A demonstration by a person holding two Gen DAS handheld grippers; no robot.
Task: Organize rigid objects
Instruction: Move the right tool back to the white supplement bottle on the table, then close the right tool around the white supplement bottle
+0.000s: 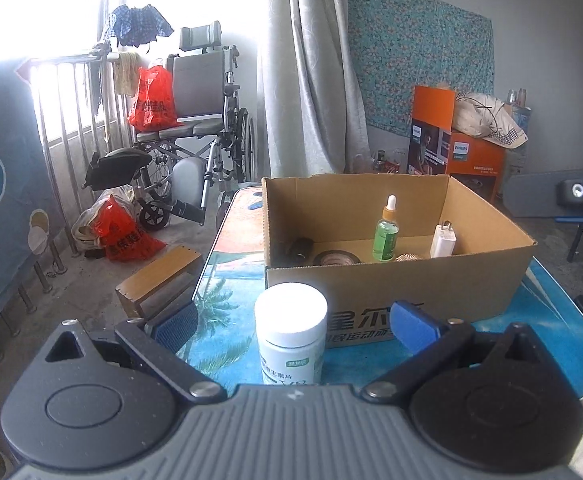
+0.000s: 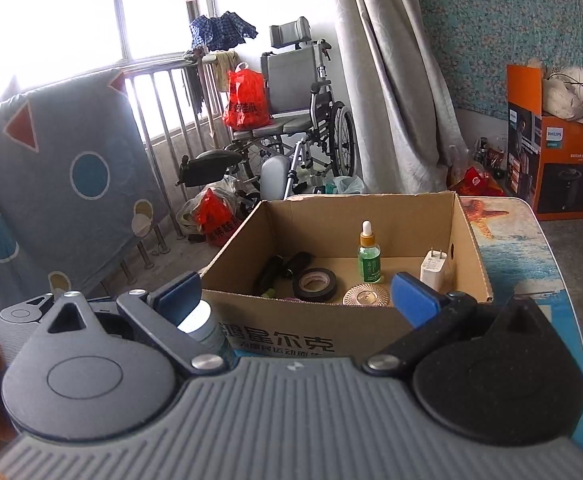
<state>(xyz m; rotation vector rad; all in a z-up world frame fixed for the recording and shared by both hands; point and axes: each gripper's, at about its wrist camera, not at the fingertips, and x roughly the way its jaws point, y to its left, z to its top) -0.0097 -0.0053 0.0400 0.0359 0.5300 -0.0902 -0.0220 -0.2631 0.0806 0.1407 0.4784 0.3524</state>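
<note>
A white pill bottle (image 1: 290, 338) with a white cap stands on the table just in front of an open cardboard box (image 1: 411, 284). My left gripper (image 1: 293, 326) is open, its blue pads on either side of the bottle without touching it. The box holds a green dropper bottle (image 1: 386, 236), a white charger plug (image 1: 443, 240), a black tape roll (image 1: 336, 258), a gold disc (image 2: 366, 295) and dark items. My right gripper (image 2: 297, 294) is open and empty in front of the box (image 2: 291, 336); the pill bottle (image 2: 205, 328) shows behind its left finger.
The table (image 1: 231, 280) has a beach-print cover; its left edge drops to the floor, where a wooden stool (image 1: 159, 284) stands. A wheelchair (image 1: 199, 128), red bags, and an orange Philips box (image 1: 463, 148) stand beyond. A phone mount (image 1: 563, 196) is at right.
</note>
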